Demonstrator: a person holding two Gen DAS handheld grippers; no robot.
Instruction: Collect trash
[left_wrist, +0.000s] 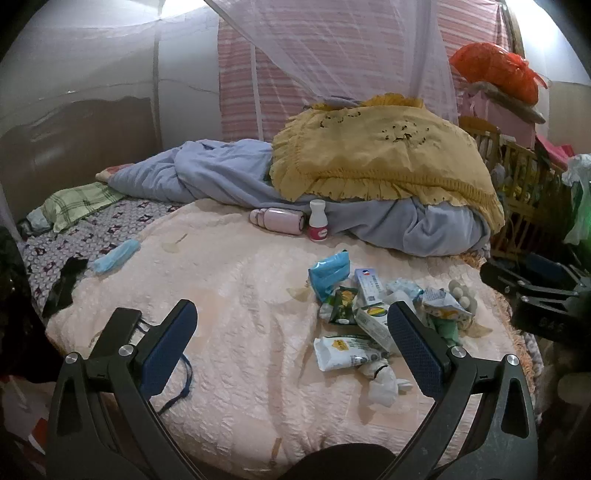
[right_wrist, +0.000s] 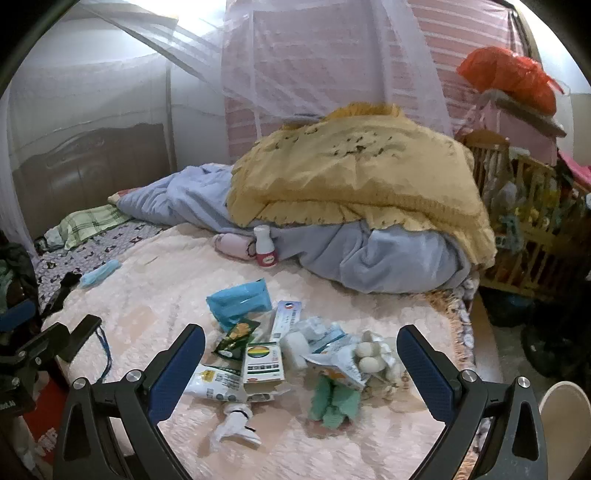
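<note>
A heap of trash (right_wrist: 291, 350) lies on the pale pink bedspread (right_wrist: 166, 288): a blue pouch (right_wrist: 240, 301), a green snack packet (right_wrist: 236, 338), a small medicine box (right_wrist: 263, 363), a white wrapper (right_wrist: 218, 380), crumpled tissue (right_wrist: 236, 424), green cloth (right_wrist: 334, 402) and an egg-shaped blister pack (right_wrist: 369, 356). The heap also shows in the left wrist view (left_wrist: 373, 314). My right gripper (right_wrist: 301, 360) is open, hovering over the heap. My left gripper (left_wrist: 291, 332) is open and empty, left of the heap. A blue face mask (left_wrist: 115, 256) lies farther left.
A white bottle (left_wrist: 318, 220) and a pink flask (left_wrist: 277, 220) lie against a blue quilt (left_wrist: 221, 177) topped by a yellow blanket (left_wrist: 384, 155). A wooden crib (right_wrist: 532, 221) stands right of the bed. Mosquito netting hangs above. A dark cord (left_wrist: 184, 373) lies near the bed edge.
</note>
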